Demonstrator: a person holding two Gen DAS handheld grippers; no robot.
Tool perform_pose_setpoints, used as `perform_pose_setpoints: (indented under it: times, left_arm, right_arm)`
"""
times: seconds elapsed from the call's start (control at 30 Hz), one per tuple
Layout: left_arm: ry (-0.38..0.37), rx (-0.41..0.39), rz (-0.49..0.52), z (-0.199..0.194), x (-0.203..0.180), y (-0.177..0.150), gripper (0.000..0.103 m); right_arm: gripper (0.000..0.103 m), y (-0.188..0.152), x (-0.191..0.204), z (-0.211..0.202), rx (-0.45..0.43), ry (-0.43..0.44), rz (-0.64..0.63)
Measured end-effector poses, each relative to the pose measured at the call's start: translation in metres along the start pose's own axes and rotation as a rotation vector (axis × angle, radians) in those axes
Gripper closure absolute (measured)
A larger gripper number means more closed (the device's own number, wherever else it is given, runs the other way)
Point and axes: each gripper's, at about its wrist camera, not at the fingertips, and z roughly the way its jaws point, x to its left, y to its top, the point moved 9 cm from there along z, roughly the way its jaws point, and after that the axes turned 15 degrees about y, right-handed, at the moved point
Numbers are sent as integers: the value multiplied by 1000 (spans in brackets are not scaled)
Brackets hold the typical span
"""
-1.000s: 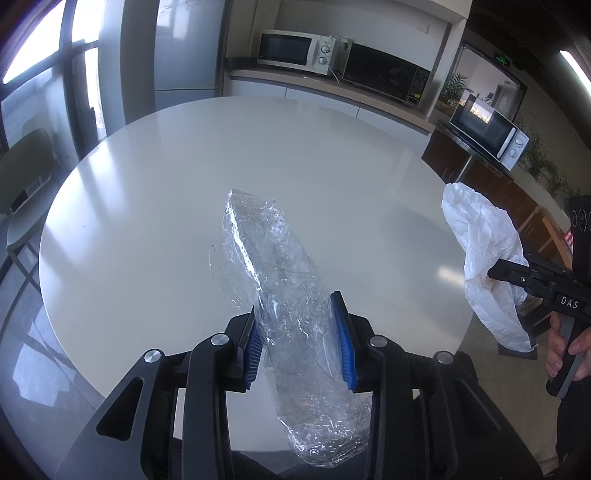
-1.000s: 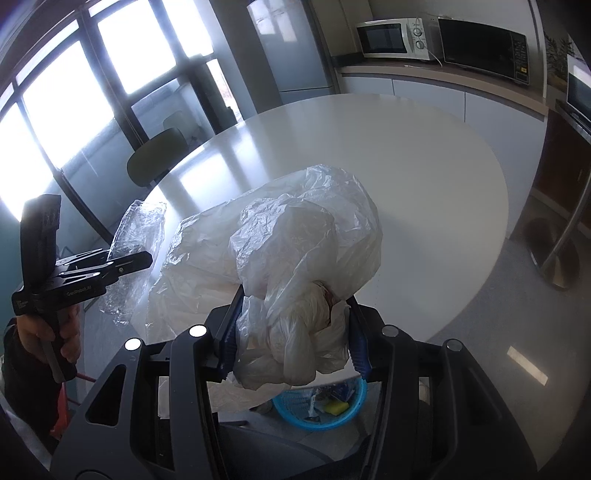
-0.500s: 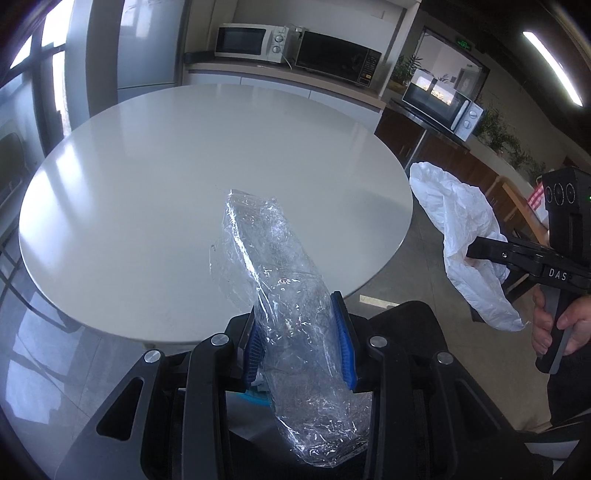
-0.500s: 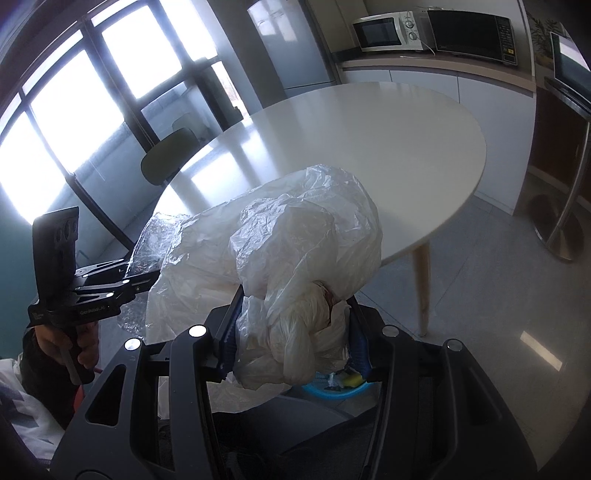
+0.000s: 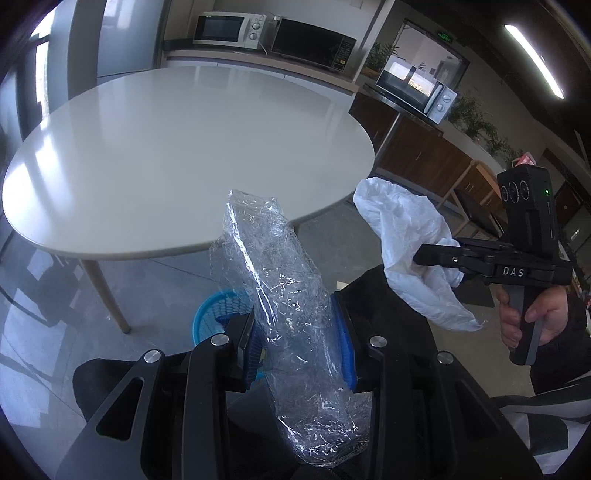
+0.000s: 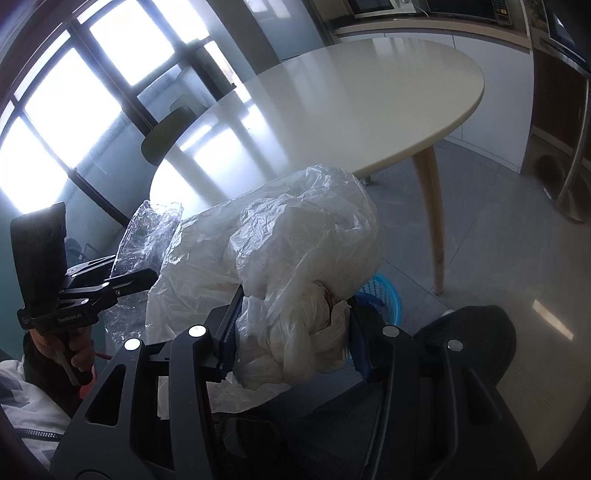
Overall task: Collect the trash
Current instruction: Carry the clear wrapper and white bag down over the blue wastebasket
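1. Clear plastic wrapper point(image 5: 291, 317): a crinkled transparent sleeve at the lower centre of the left wrist view, pinched between the blue pads point(image 5: 341, 341) of the left claw point(image 5: 298, 343). It extends upward from the pads to mid-frame and downward past them. In the right wrist view the same wrapper appears at centre left, held by the left claw point(image 6: 122, 278).

2. White plastic bag point(image 6: 295, 266): a bunched, translucent white bag filling the centre of the right wrist view, its knotted part clamped in the right claw point(image 6: 291, 332). In the left wrist view it hangs at centre right from the right claw point(image 5: 436, 256).

3. Blue basket point(image 5: 214, 317): a blue mesh bin on the floor, partly hidden behind the wrapper in the left wrist view. In the right wrist view its rim point(image 6: 384, 295) shows just right of the bag.

4. Surface point(image 5: 177, 147): a round white top on wooden legs, occupying the upper half of both views.

5. Change over the last second: both claws have withdrawn from over the surface. The wrapper and bag, earlier framed against the white top, are now framed mostly against the floor, and the basket has come into fuller view. Both grips are unchanged.

6. Background: microwaves point(image 5: 225, 29) line the counter at upper centre.
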Motion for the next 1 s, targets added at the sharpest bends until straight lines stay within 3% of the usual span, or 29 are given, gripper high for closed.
perform_pose_setpoints:
  times: [0.57, 1.0]
  left_arm:
    - [15, 180, -36, 66, 13, -45, 70]
    - [18, 390, -92, 174, 38, -84, 69]
  right_arm:
    - [57, -39, -40, 51, 125, -20, 89]
    - [57, -60, -144, 145, 314, -163, 180]
